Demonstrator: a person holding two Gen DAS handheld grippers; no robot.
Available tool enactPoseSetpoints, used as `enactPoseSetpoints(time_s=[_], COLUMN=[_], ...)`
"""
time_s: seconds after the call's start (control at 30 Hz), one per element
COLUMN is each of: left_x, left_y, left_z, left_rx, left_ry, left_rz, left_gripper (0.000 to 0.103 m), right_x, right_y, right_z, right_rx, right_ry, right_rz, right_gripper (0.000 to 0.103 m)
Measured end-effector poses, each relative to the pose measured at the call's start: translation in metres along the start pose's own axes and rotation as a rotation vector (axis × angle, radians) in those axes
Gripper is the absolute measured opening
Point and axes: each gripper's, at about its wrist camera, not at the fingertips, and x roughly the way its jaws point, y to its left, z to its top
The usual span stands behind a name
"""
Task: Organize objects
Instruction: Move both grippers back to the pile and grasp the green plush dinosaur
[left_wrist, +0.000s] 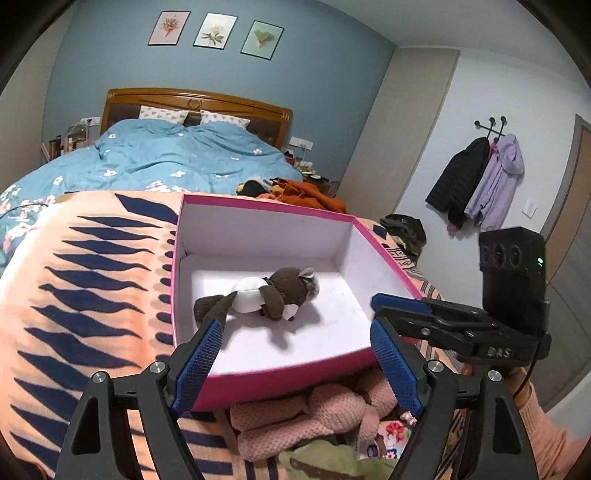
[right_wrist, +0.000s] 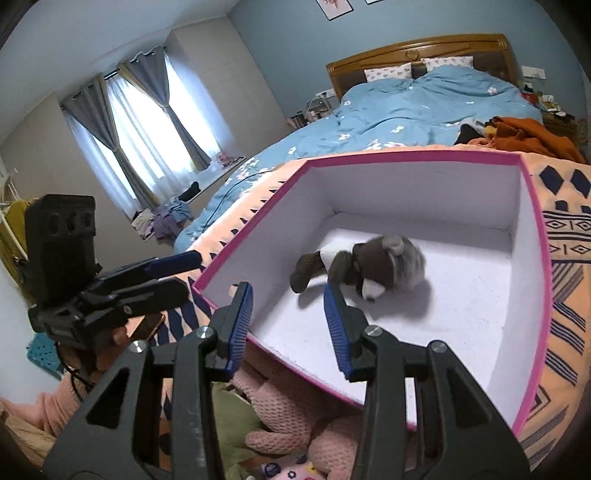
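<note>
Bedroom, blue back wall (left_wrist: 229, 74) with three framed botanical prints (left_wrist: 216, 31), grey side walls. Window with grey curtains (right_wrist: 147, 122) shows in the right wrist view, loose clothes piled on the sill below it. Black and lilac jackets (left_wrist: 480, 181) hang on wall hooks near a wooden door.

Bed (left_wrist: 166, 155) with wooden headboard (left_wrist: 195, 107), rumpled blue floral duvet, two patterned pillows. Rust-orange garment (left_wrist: 314, 194) heaped at the bed's right edge.

Working surface is the foot of the bed, covered by an orange blanket (left_wrist: 85, 280) with dark navy diamond pattern. Pink box (left_wrist: 258, 384), white inside, sits open on the blanket. Brown plush toy (left_wrist: 273, 295) with white belly lies on its side on the box floor, roughly central, clear of all walls.

Pink knitted plush (left_wrist: 328, 410) and an olive green soft item lie just below the box's near wall.

Left claw (left_wrist: 299, 354) open wide, empty, blue pads straddling the near wall of the box. Right claw (right_wrist: 288, 325) part open, nothing between the pads, tips over the near left corner of the box, short of the toy. A pink sleeve (right_wrist: 55, 402) shows under the left claw in the right wrist view
</note>
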Motion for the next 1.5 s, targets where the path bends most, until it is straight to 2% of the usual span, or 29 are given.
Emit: enactPoseSetpoints(time_s=[0.07,0.27,0.37,0.4,0.57,0.73,0.83,1.0,1.13,1.23,1.37,1.47,1.5], left_x=[-0.006,-0.03,-0.036,-0.038,-0.032,-0.023,-0.016,-0.003,0.006,0.013,0.017,0.015,0.013], left_y=[0.0,-0.007,-0.009,-0.011,-0.011,-0.011,-0.012,-0.015,-0.016,-0.016,-0.015,-0.013,-0.013], left_z=[-0.004,-0.02,-0.032,-0.037,-0.061,-0.082,-0.092,-0.103,-0.108,-0.111,-0.112,-0.11,-0.11], left_rx=[0.006,0.032,0.046,0.055,0.078,0.09,0.094,0.103,0.109,0.103,0.085,0.061,0.055], left_ry=[-0.01,-0.063,-0.082,-0.09,-0.045,0.013,0.046,0.099,0.14,0.174,0.204,0.213,0.211], left_rz=[-0.002,0.026,0.058,0.074,0.123,0.128,0.123,0.1,0.077,0.057,0.002,-0.063,-0.076], left_gripper=[0.085,0.091,0.103,0.103,0.103,0.103,0.103,0.102,0.097,0.09,0.081,0.071,0.071], right_x=[-0.009,-0.044,-0.058,-0.061,-0.064,-0.049,-0.042,-0.028,-0.019,-0.014,-0.009,-0.009,-0.009], right_y=[0.007,0.029,0.039,0.042,0.054,0.061,0.066,0.07,0.07,0.068,0.065,0.063,0.064], right_z=[-0.007,-0.032,-0.047,-0.052,-0.078,-0.111,-0.126,-0.143,-0.15,-0.154,-0.155,-0.154,-0.153], right_rx=[-0.021,-0.092,-0.108,-0.113,-0.117,-0.125,-0.121,-0.115,-0.094,-0.091,-0.096,-0.1,-0.112], right_ry=[-0.015,-0.115,-0.145,-0.146,-0.098,-0.012,0.026,0.093,0.118,0.138,0.147,0.152,0.154], right_rz=[-0.01,-0.041,-0.049,-0.051,-0.078,-0.121,-0.114,-0.11,-0.105,-0.114,-0.135,-0.123,-0.119], right_gripper=[0.049,0.081,0.085,0.086,0.086,0.086,0.085,0.076,0.073,0.067,0.054,0.052,0.052])
